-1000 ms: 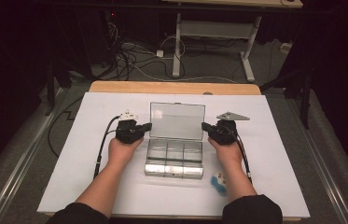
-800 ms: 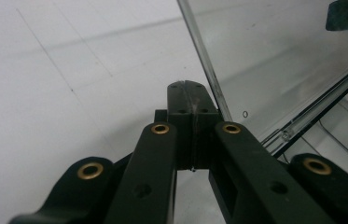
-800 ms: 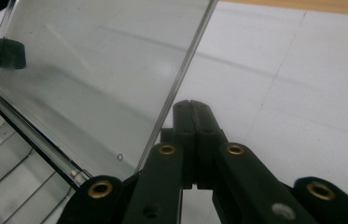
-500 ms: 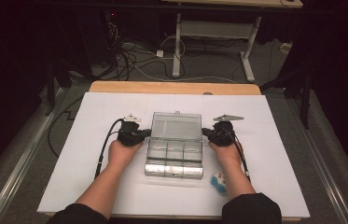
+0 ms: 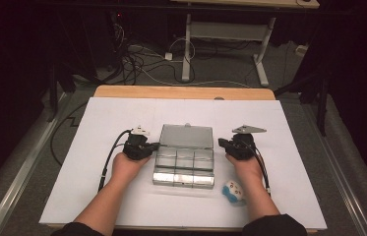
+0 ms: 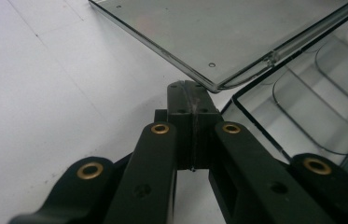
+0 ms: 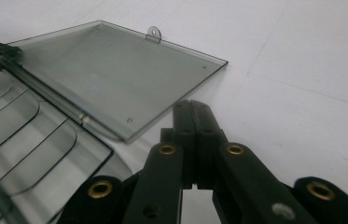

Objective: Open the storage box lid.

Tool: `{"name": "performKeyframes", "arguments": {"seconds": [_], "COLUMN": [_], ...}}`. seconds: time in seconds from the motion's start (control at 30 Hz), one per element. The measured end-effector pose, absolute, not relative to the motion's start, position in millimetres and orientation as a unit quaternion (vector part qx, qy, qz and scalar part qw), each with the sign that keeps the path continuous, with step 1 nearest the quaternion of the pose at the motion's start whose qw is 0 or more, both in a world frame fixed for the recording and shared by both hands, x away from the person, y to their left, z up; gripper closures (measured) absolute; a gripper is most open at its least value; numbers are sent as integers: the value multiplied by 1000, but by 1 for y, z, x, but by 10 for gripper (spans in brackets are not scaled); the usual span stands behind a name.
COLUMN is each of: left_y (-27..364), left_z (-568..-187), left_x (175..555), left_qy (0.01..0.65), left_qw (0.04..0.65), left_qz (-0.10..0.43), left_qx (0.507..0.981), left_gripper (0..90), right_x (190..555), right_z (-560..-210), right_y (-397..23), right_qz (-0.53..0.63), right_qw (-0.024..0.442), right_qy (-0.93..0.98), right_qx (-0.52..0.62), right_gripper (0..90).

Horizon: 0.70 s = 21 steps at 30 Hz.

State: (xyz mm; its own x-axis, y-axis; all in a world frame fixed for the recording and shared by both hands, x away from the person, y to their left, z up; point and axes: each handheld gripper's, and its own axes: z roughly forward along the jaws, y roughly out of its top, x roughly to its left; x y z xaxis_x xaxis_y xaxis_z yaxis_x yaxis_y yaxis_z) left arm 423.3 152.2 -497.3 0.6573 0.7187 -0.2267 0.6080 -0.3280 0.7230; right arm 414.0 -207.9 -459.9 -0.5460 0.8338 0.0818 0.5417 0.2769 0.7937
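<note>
Clear plastic box sits mid-table toward the near edge, lid open and lying back. Left gripper at its left hinge corner, maybe touching; right gripper just beside the right. Both jaws pressed together, empty.

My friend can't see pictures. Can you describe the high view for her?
A clear plastic compartment box sits open on a white table, lid laid back. A shut hand-held gripper flanks each side, left and right.
</note>
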Motion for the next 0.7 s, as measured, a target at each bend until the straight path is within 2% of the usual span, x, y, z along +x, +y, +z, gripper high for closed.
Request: {"name": "performKeyframes", "arguments": {"seconds": [0.33,0.7], "left_y": [155,151], "left_z": [-500,-500], "left_x": [409,387], "left_qy": [393,374], "left_qw": [421,427], "left_qz": [64,71], "left_qx": [815,820], "left_gripper": [876,876], "right_x": [365,327], "right_z": [-453,-462], "right_y": [-233,-247], "right_qz": [415,426], "right_qw": [212,213], "right_qy": [782,780], "right_qx": [413,406], "right_gripper": [900,900]}}
